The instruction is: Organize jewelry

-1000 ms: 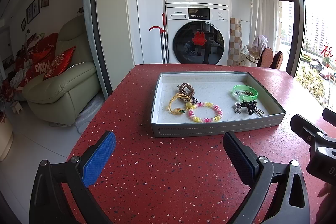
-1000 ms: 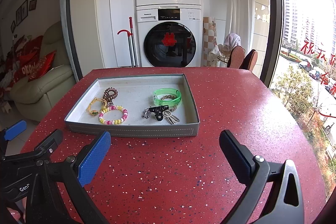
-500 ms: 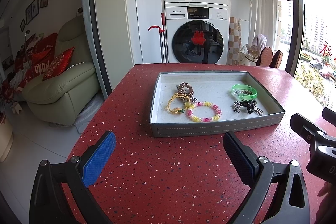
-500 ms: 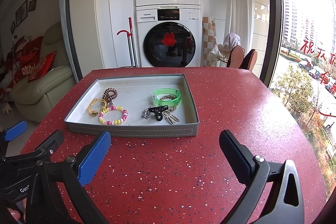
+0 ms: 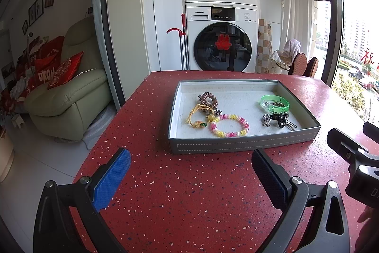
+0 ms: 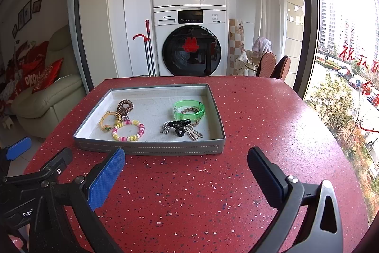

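Observation:
A grey tray (image 5: 244,145) (image 6: 151,148) sits on the red speckled table. In it lie a pink-yellow bead bracelet (image 5: 229,125) (image 6: 128,130), a yellow cord bracelet (image 5: 196,116) (image 6: 107,119), a brown coil hair tie (image 5: 209,98) (image 6: 125,107), a green bangle (image 5: 274,104) (image 6: 188,109) and a black clip with metal pieces (image 5: 278,120) (image 6: 179,126). My left gripper (image 5: 191,170) is open and empty, just short of the tray's near wall. My right gripper (image 6: 186,170) is open and empty, also in front of the tray.
The red table (image 5: 180,196) (image 6: 272,125) ends at a rounded edge on the left and right. A beige sofa (image 5: 68,96) stands beyond the left edge. Stacked washing machines (image 6: 189,39) stand behind the table. Windows are on the right.
Both grippers have barely moved; the tray sits very slightly lower in view. Nothing was taken or released.

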Motion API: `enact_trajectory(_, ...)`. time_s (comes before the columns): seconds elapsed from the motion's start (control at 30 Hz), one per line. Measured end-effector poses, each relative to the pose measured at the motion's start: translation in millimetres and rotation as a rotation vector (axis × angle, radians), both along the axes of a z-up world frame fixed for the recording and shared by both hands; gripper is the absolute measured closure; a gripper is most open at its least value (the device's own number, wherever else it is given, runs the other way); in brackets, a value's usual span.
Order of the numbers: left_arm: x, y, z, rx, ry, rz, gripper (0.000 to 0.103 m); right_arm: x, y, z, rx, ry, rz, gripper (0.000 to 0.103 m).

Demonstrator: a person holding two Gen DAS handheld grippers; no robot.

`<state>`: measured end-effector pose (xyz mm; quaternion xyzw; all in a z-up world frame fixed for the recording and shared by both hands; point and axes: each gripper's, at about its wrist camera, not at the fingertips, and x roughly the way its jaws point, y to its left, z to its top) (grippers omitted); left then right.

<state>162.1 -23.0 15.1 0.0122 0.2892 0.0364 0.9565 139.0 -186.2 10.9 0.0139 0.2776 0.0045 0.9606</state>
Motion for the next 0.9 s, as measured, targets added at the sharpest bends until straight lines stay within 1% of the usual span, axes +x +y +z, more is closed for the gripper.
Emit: enact_trajectory(0.9, -1.2, -1.6, -0.3, -0.006, 0.008, -0.004, 0.000, -1.0, 1.2, 3.7, 0.000, -0.002, 0.002, 0.000)
